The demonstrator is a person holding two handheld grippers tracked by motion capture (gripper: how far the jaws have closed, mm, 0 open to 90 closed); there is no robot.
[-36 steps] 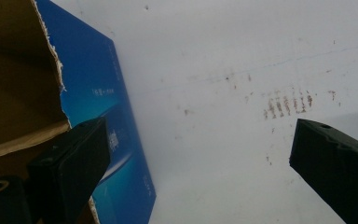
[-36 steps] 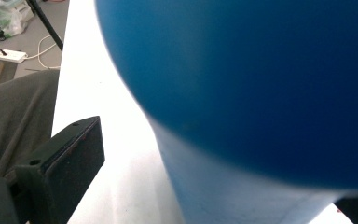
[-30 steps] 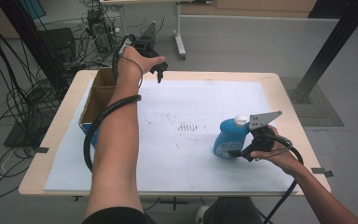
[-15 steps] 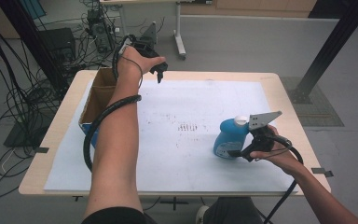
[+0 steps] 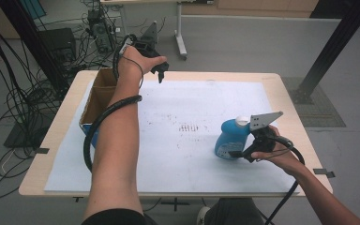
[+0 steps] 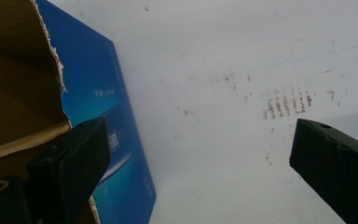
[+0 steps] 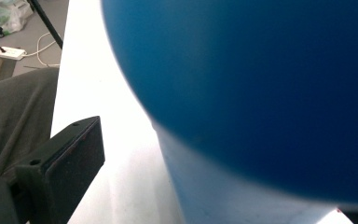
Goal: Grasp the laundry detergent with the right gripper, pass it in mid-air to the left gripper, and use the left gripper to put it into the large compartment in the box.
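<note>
Nothing is shifting since a second ago: the right gripper (image 5: 240,153) is staying around the blue bottle (image 5: 230,138) at the table's (image 5: 281,93) right, jaws apparently not clamped; the left gripper (image 5: 161,75), open, is still hovering near the box (image 5: 98,93).

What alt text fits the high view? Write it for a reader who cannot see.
A person's right claw is at a blue bottle with a white cap standing on a white-covered table. The left claw, open, hangs over the table's far edge beside an open cardboard box.
</note>
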